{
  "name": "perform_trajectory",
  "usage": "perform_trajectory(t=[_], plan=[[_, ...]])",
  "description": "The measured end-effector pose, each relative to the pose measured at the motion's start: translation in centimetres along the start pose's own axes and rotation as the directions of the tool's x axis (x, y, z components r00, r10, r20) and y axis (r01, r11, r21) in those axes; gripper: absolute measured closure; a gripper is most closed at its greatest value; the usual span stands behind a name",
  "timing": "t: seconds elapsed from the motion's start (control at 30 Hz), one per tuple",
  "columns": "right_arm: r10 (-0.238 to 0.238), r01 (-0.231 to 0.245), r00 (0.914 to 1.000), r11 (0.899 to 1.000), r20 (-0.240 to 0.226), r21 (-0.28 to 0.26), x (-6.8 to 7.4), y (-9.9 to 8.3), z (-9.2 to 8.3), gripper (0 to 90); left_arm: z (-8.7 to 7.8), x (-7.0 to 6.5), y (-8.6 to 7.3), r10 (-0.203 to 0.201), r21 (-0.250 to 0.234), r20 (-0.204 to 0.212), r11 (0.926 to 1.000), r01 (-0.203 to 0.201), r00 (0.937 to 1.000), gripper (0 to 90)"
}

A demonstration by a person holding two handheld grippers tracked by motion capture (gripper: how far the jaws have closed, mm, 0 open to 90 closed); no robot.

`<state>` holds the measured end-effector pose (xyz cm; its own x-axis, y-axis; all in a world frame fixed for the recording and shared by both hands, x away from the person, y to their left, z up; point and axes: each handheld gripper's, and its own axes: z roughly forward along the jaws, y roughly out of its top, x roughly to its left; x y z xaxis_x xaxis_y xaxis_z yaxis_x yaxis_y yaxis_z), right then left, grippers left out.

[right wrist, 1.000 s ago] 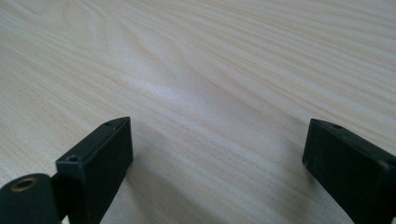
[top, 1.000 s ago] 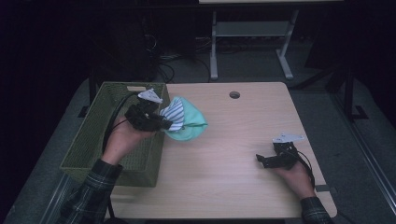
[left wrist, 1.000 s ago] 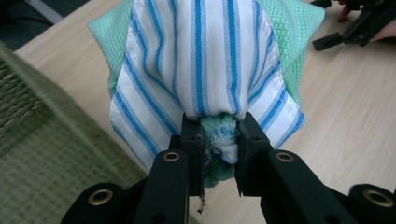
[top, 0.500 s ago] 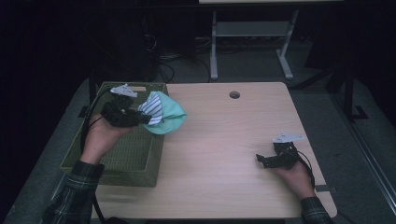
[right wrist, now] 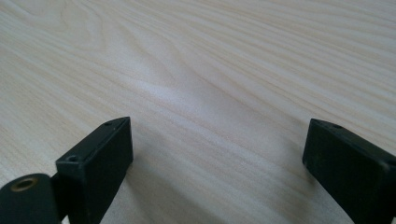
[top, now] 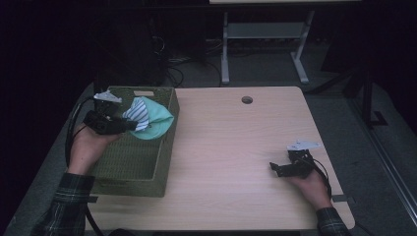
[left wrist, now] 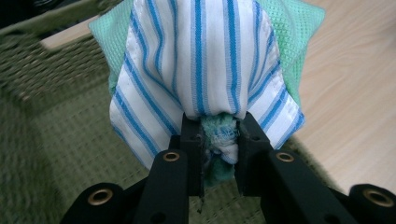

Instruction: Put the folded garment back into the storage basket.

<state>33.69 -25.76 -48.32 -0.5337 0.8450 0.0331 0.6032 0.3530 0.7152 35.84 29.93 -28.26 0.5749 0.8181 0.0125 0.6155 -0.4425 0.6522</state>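
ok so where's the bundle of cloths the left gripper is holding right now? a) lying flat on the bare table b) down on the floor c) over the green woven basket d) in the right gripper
c: in the high view the left gripper is shut on the striped and mint cloths, which hang over the open green woven basket, while the right gripper rests open on the table.

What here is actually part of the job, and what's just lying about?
In the job:
left gripper, clamped on cloths
striped cloth
green cloth
woven basket

Not in use:
right gripper, open, resting on the table
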Motion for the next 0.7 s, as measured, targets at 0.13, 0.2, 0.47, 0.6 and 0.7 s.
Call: perform_trajectory(t=[0.13,0.2,0.47,0.6,0.7], plan=[[0.000,0.000,1.0000,1.000,0.001,-0.001,0.0,0.0,0.0,7.9,0.2,1.0,-0.8,-0.030,0.009,-0.022,0.9995,0.030,0.9993,75.7],[0.000,0.000,1.0000,1.000,0.001,0.000,0.0,0.0,0.0,8.0,0.5,1.5,-1.3,-0.045,0.014,-0.031,0.9989,0.045,0.9985,75.7],[0.000,0.000,1.0000,1.000,0.001,0.000,0.0,0.0,0.0,7.9,1.9,2.9,-2.7,-0.083,0.046,-0.071,0.9952,0.086,0.9941,75.6],[0.000,0.000,1.0000,1.000,0.001,-0.001,0.0,0.0,0.0,8.0,3.0,3.4,-3.5,-0.103,0.061,-0.078,0.9923,0.108,0.9916,75.6],[0.000,0.000,1.0000,1.000,0.001,0.000,0.0,0.0,0.0,8.0,4.0,3.8,-4.0,-0.107,0.087,-0.094,0.9895,0.115,0.9898,75.5]])
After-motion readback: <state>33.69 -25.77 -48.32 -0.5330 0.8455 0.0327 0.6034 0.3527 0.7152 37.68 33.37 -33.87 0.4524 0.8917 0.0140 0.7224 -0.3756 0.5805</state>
